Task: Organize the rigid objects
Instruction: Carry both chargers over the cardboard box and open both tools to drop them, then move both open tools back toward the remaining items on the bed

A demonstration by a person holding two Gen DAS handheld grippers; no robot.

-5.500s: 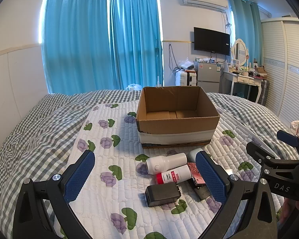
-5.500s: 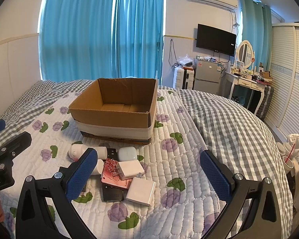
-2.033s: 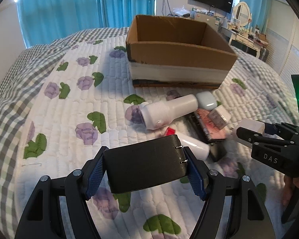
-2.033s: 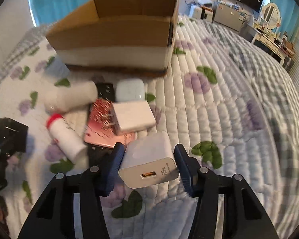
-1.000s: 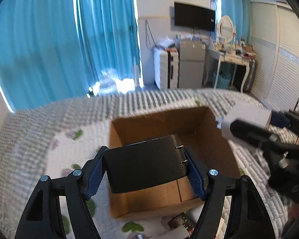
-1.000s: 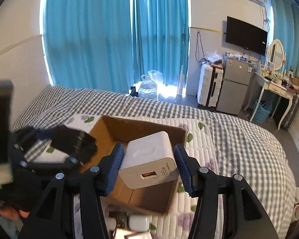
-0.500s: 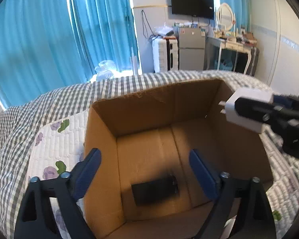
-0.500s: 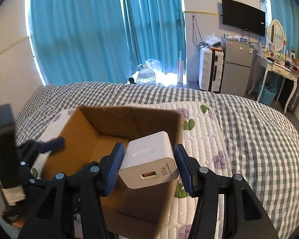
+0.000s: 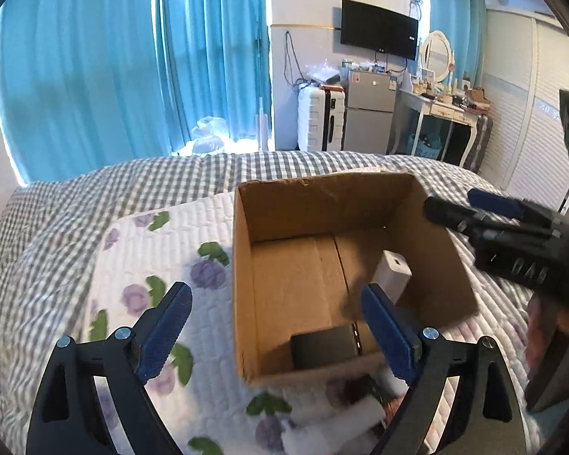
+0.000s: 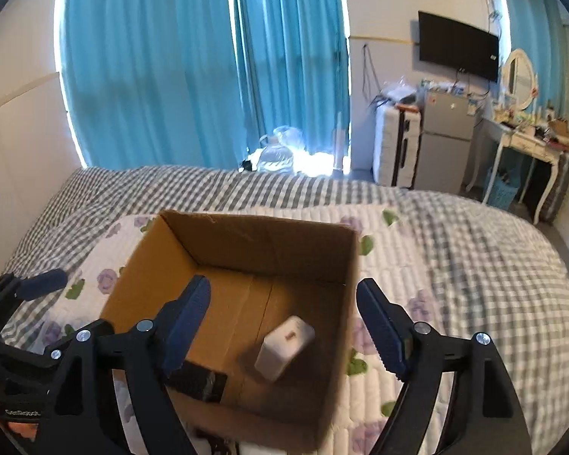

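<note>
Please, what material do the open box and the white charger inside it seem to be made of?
The open box looks like brown corrugated cardboard with a matte finish: its top edges are raw and slightly ragged, and a flap seam crosses the floor. The white charger seems to be smooth moulded plastic, with rounded corners and a small port; the blur hides its sheen.

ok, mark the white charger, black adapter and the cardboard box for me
white charger (image 10: 284, 347): right wrist view, its side face.
black adapter (image 9: 324, 349): left wrist view, top face.
cardboard box (image 9: 242, 265): left wrist view, left wall.
</note>
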